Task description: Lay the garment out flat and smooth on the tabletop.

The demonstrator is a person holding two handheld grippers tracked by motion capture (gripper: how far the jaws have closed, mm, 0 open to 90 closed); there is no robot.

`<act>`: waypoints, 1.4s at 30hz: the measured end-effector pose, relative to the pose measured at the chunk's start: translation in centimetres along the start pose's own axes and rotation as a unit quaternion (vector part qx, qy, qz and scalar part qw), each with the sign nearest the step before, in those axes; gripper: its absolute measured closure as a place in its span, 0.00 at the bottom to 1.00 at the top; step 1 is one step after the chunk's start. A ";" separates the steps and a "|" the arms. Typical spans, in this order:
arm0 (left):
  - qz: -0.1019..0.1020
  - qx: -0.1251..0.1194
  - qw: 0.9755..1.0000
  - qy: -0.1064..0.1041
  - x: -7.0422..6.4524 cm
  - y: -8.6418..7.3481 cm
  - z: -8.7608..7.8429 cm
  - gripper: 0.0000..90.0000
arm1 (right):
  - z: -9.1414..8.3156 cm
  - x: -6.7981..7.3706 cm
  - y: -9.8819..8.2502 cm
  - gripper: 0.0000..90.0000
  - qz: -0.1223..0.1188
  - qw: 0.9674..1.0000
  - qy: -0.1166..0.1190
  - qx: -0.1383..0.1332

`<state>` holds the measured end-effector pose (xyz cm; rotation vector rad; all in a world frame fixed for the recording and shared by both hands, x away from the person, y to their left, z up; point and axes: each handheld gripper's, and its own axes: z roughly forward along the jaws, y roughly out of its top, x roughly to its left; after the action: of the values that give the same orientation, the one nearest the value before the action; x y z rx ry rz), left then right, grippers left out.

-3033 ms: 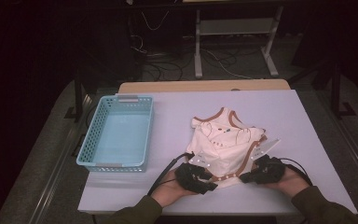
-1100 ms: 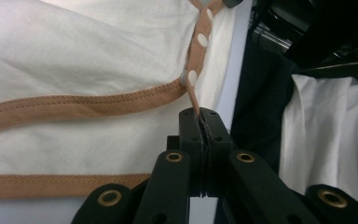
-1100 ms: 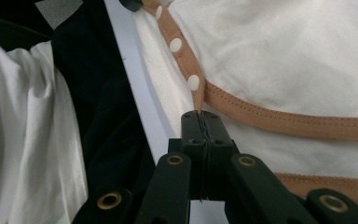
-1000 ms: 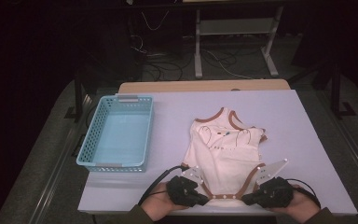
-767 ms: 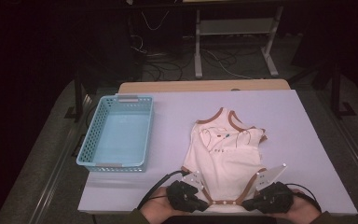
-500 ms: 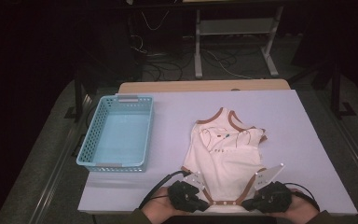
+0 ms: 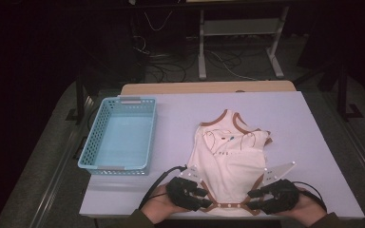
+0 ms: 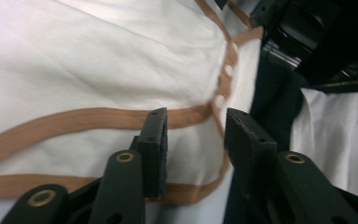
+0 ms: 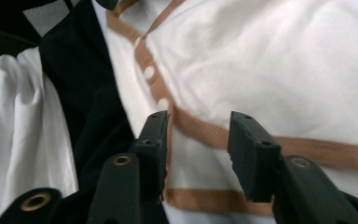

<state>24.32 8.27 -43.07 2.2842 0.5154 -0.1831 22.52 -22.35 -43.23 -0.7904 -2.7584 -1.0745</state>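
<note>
Releasing the hem marks the step in hand: 2 grippers sit at the near edge of the table (image 7: 313, 123), 1 at each lower corner of a white baby bodysuit (image 7: 228, 161) with brown trim. The left gripper (image 8: 196, 135) has just been opening; its jaws stand partly apart over the brown-trimmed hem (image 8: 74, 119), with cloth beneath the gap and no pad pressing on it. The right gripper (image 9: 198, 140) has likewise just been opening, jaws partly apart above the opposite corner of the hem, cloth below and nothing clamped. In the high view the left gripper (image 7: 187, 192) and right gripper (image 7: 271, 195) flank the snap-fastened crotch tab (image 7: 228, 206), which lies at the table's near edge.

To do this step well, the judgement is that both pairs of jaws should part fully before lifting, and rise straight up, so that no pad drags the hem and wrinkles the flattened cloth.

Farther off, the bodysuit lies face up and mostly flat, its neckline (image 7: 228, 121) pointing away from the person, 1 sleeve bunched at its right. A light-blue plastic basket (image 7: 121, 137) stands well apart at the left. Nothing lies between garment and basket. Beyond the table, a metal stand (image 7: 240, 42) and loose cables (image 7: 171, 61) rest on the dark floor.
</note>
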 end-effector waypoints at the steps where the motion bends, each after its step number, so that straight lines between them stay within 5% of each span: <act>1: -0.003 -0.004 1.000 0.003 0.1 0.0 -0.1 0.60 | 0.0 -0.1 0.1 0.58 0.003 1.000 -0.004 -0.003; 25: -0.027 -0.050 0.997 0.052 2.9 1.5 -0.9 0.25 | 0.5 -3.7 2.4 0.28 0.013 0.996 -0.068 -0.055; 42: -0.038 -0.070 0.991 0.105 5.7 4.4 -0.3 0.05 | 0.6 -5.1 2.6 0.07 0.013 0.992 -0.100 -0.077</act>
<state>31.28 7.54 -41.54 2.1594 0.7024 0.0570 28.24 -22.55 -43.38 -1.0022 -2.8421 -1.2816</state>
